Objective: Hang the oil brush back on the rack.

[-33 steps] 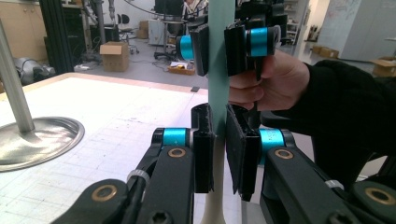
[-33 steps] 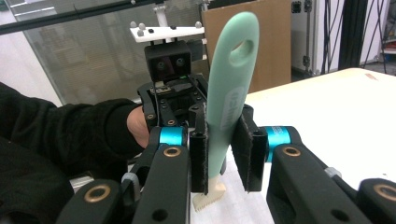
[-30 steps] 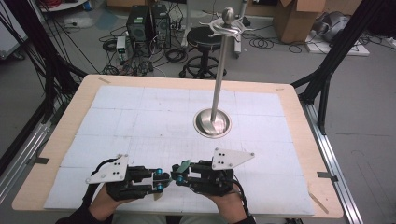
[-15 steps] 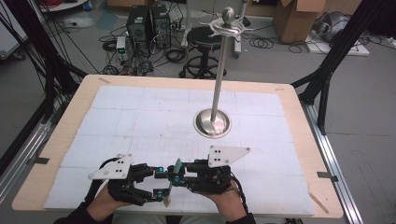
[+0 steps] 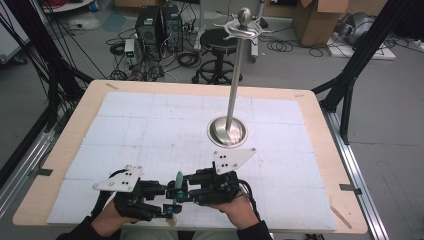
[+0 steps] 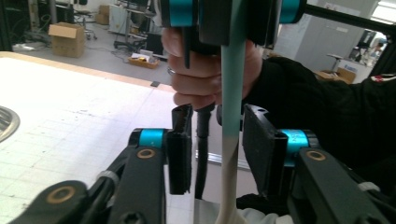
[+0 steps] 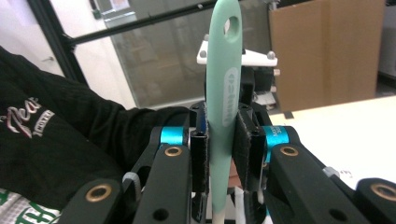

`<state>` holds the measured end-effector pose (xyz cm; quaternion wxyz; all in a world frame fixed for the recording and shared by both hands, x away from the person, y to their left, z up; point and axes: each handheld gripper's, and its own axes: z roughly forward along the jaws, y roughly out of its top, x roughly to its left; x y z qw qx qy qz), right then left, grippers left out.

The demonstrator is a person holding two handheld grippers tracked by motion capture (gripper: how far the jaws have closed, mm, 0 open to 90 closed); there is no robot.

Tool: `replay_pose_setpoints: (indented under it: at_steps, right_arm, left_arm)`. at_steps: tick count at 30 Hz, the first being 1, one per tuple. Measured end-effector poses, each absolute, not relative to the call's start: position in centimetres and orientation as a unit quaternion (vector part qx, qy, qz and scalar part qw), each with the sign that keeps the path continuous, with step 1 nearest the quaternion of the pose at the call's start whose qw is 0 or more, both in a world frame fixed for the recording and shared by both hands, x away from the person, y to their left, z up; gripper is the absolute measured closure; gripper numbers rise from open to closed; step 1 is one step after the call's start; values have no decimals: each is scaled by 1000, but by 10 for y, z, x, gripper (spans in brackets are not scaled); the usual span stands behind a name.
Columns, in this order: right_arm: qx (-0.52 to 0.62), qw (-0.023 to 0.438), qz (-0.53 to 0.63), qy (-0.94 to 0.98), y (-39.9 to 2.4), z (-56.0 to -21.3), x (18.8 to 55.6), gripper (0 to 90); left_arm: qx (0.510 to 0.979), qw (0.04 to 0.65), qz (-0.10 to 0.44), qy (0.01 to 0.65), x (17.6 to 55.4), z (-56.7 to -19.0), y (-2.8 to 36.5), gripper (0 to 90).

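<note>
At the near edge of the table [image 5: 60,165], two grippers are meeting around one mint-green utensil [image 5: 178,181]. The right gripper [image 5: 186,190] is clamping its pads tight on the handle, which is standing upright between them. The left gripper [image 5: 162,197] has just been closing; the utensil's stem is passing between its jaws with gaps either side. One metal stand [image 5: 228,131] is rising mid-table, well apart.
</note>
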<state>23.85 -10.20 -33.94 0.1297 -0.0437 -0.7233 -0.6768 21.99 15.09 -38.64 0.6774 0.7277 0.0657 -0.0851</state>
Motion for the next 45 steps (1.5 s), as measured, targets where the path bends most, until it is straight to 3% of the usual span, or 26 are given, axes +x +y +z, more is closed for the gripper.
replay_pose_setpoints:
  at_steps: [13,24,25,27,30,36,45]
  right_arm:
    - [-38,138,-685,-714,-99,-341,243,814]
    - [-44,130,-687,-713,-99,-341,242,811]
    - [-47,129,-688,-712,-99,-341,242,778]
    - [-70,118,-690,-710,-100,-341,242,606]
    - [-103,84,-689,-713,-102,-341,242,430]
    - [-145,23,-680,-718,-106,-338,238,306]
    - [-197,-63,-655,-727,-105,-330,229,303]
  left_arm:
    - [726,681,-77,56,219,-386,151,827]
    - [727,681,-57,65,218,-385,152,841]
    - [727,681,-54,68,218,-385,152,842]
    - [726,682,-47,73,218,-384,153,843]
    - [727,680,-32,86,218,-383,155,844]
    - [735,667,15,120,218,-380,156,844]
    - [742,636,97,186,217,-377,155,843]
